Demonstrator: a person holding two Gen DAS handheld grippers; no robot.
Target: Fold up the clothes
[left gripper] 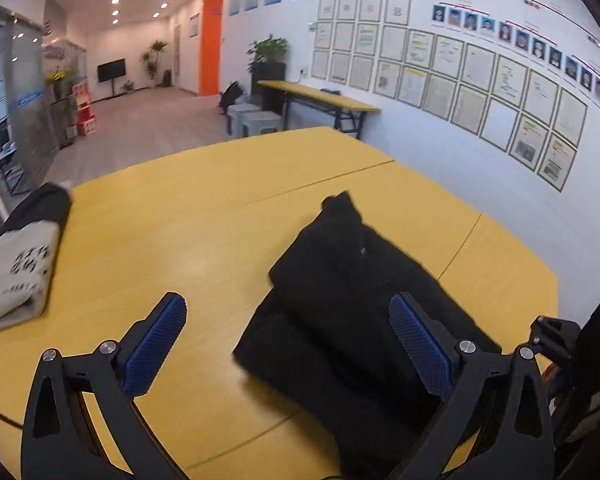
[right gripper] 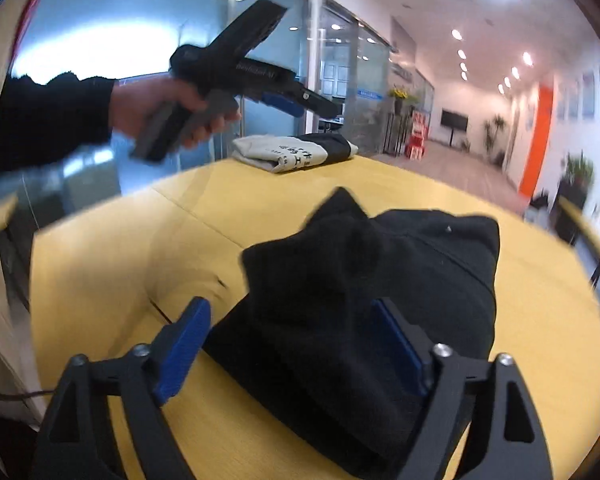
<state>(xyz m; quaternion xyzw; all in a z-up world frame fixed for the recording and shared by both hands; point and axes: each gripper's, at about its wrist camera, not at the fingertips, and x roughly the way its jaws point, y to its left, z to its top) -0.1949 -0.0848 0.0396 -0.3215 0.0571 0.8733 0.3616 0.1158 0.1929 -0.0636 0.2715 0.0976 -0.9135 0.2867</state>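
Two hand-held grippers: left hand-held gripper [left gripper: 288,320] spread wide, nothing between its pads; right hand-held gripper [right gripper: 288,338] spread, nothing pinched
Black garment [right gripper: 380,288]: folded bundle on the yellow counter [left gripper: 172,216], just beyond both
Grey-and-black folded clothes [right gripper: 296,154]: far counter edge, well apart
Containers: none visible
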